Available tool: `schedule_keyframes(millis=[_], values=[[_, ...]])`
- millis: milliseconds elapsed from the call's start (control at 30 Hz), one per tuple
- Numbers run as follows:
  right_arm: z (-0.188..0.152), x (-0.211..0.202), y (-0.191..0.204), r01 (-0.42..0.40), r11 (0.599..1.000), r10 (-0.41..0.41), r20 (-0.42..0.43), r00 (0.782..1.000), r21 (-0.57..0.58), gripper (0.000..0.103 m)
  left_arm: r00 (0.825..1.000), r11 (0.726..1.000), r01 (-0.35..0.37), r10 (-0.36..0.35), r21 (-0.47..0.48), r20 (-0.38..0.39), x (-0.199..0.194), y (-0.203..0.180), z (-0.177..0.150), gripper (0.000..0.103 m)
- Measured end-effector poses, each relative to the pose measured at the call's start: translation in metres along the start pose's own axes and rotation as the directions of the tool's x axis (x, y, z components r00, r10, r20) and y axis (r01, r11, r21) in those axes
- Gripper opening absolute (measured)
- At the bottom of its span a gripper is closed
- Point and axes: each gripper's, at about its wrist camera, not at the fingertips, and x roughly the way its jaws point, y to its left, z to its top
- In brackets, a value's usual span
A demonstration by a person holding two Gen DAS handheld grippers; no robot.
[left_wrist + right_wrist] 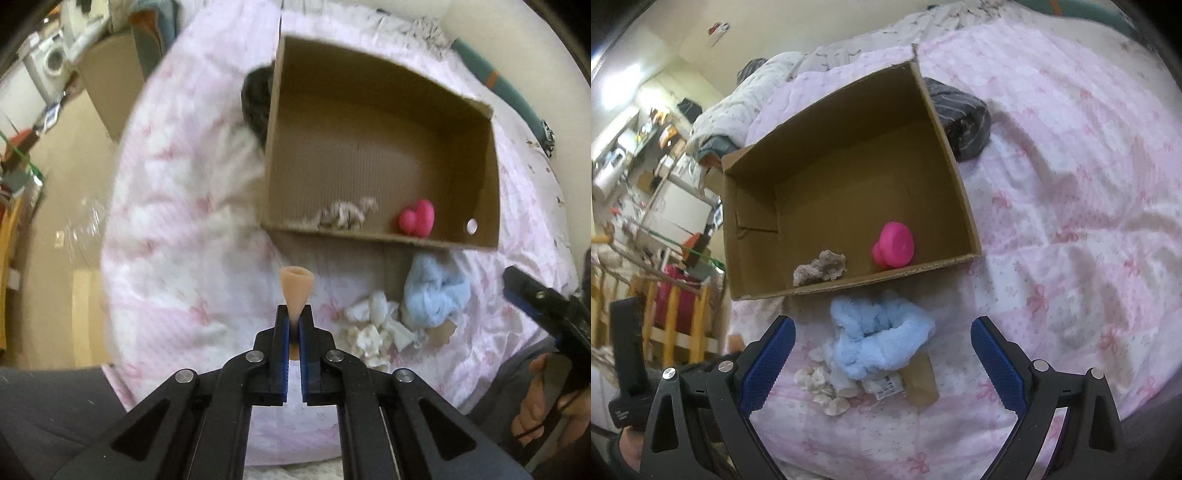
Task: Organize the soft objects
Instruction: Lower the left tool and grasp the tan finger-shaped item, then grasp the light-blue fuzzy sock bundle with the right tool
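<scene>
Pink quilt (1071, 221), cardboard box (945, 155), cluttered room.

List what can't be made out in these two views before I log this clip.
- Left wrist view: dark bundle behind the cardboard box, half hidden by its wall and blurred.
- Left wrist view: lower end of the tan soft piece, pinched inside the left gripper.
- Right wrist view: tan piece partly covered by the blue fluffy cloth.
- Right wrist view: label print too small.

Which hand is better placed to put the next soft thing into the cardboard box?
Left. Its gripper is already shut on a peach soft piece before the cardboard box; the right gripper is open and empty.
</scene>
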Motion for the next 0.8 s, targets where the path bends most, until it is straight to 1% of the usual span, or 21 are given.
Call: schedule_keyframes(millis=[67, 133, 200, 233, 300, 333, 400, 467, 567, 633, 667, 700, 733, 767, 800], values=[[0.0, 0.004, -0.004, -0.025, 0.999, 0.026, -0.026, 0.999, 0.039, 0.102, 1.0, 1.0, 0.008, -0.008, 0.016, 0.018, -0.002, 0.005, -0.001, 0.005], [-0.001, 0.01, -0.006, -0.036, 0.997, 0.039, -0.052, 0.998, 0.062, 0.102, 1.0, 1.0, 0.008, -0.008, 0.018, 0.019, 0.002, 0.009, -0.002, 0.005], [0.0, 0.016, -0.007, -0.02, 0.997, 0.026, -0.073, 0.997, 0.073, 0.102, 1.0, 1.0, 0.018, -0.018, -0.01, -0.003, 0.011, 0.018, -0.004, 0.005], [0.001, 0.02, -0.005, -0.01, 0.998, 0.016, -0.086, 0.996, 0.07, 0.102, 0.999, 0.998, 0.033, -0.034, -0.045, -0.023, 0.017, 0.022, -0.003, 0.005], [0.002, 0.031, 0.006, 0.031, 0.999, -0.027, -0.124, 0.992, 0.029, 0.102, 0.997, 0.993, 0.062, -0.066, -0.099, -0.042, 0.023, 0.028, -0.003, 0.005], [0.002, 0.039, 0.013, 0.06, 0.998, -0.061, -0.144, 0.988, -0.014, 0.102, 0.996, 0.99, 0.074, -0.08, -0.119, -0.047, 0.024, 0.029, -0.001, 0.005], [0.001, 0.053, 0.03, 0.095, 0.991, -0.11, -0.163, 0.981, -0.099, 0.102, 0.997, 0.99, 0.067, -0.072, -0.122, -0.041, 0.024, 0.027, 0.001, 0.005], [-0.003, 0.069, 0.04, 0.114, 0.982, -0.142, -0.19, 0.972, -0.149, 0.102, 0.997, 0.99, 0.071, -0.075, -0.122, -0.033, 0.023, 0.025, 0.002, 0.005], [-0.006, 0.09, 0.046, 0.159, 0.971, -0.196, -0.212, 0.957, -0.179, 0.102, 0.997, 0.991, 0.064, -0.068, -0.116, -0.03, 0.023, 0.022, 0.003, 0.005], [-0.007, 0.099, 0.049, 0.161, 0.966, -0.204, -0.216, 0.955, -0.2, 0.102, 0.997, 0.99, 0.068, -0.073, -0.12, -0.038, 0.026, 0.023, 0.002, 0.005], [-0.007, 0.102, 0.051, 0.167, 0.962, -0.214, -0.21, 0.954, -0.218, 0.095, 0.997, 0.99, 0.066, -0.071, -0.122, -0.039, 0.026, 0.023, 0.003, 0.005], [-0.007, 0.104, 0.053, 0.175, 0.955, -0.224, -0.196, 0.955, -0.237, 0.078, 0.997, 0.99, 0.063, -0.068, -0.125, -0.039, 0.027, 0.023, 0.004, 0.005], [-0.006, 0.105, 0.055, 0.183, 0.95, -0.234, -0.188, 0.954, -0.254, 0.07, 0.997, 0.99, 0.063, -0.069, -0.126, -0.039, 0.028, 0.023, 0.004, 0.005], [-0.006, 0.105, 0.056, 0.188, 0.947, -0.24, -0.182, 0.954, -0.262, 0.058, 0.997, 0.99, 0.065, -0.07, -0.125, -0.035, 0.028, 0.022, 0.005, 0.005], [-0.005, 0.104, 0.055, 0.178, 0.951, -0.229, -0.187, 0.955, -0.255, 0.053, 0.997, 0.99, 0.063, -0.068, -0.122, -0.032, 0.028, 0.022, 0.006, 0.005]])
